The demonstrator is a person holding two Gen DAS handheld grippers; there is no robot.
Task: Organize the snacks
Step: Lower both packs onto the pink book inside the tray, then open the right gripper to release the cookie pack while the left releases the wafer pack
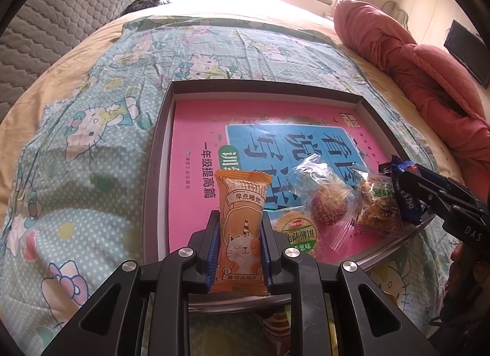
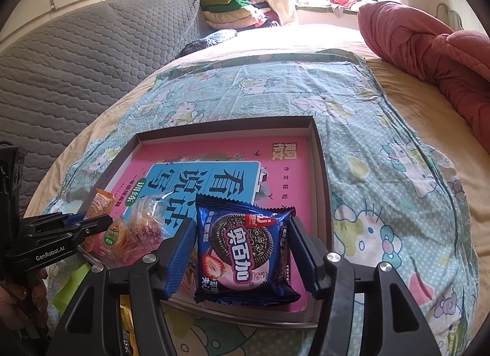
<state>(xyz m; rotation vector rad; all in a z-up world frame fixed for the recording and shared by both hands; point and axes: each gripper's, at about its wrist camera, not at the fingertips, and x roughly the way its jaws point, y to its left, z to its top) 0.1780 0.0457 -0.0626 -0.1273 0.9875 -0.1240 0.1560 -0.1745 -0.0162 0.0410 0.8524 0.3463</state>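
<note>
Left wrist view: the left gripper (image 1: 239,239) is clamped on an orange cat-print snack packet (image 1: 241,227), held upright over the near edge of the shallow grey tray (image 1: 159,154), which rests on the Hello Kitty cloth (image 1: 92,105) and is lined with a pink book (image 1: 196,117). Three loose snacks are counted along the tray's near-right part: a round green-labelled cracker (image 1: 298,233), a clear-wrapped pastry (image 1: 324,200) and a smaller clear-wrapped snack (image 1: 378,203). The right gripper (image 1: 407,186) is seen at the tray's right edge. Right wrist view: the right gripper (image 2: 242,252) grips a blue Oreo packet (image 2: 245,252) between its pads, low over the tray's near-right corner (image 2: 321,172). The left gripper (image 2: 92,221) is seen at the tray's near-left edge with its orange packet (image 2: 99,203). Five snacks are counted in or over the tray; further wrappers below the near edge are too hidden to count. Judgement: each packet is best lowered flat onto bare book cover, clear of the loose pile, before the jaws are eased apart.
</note>
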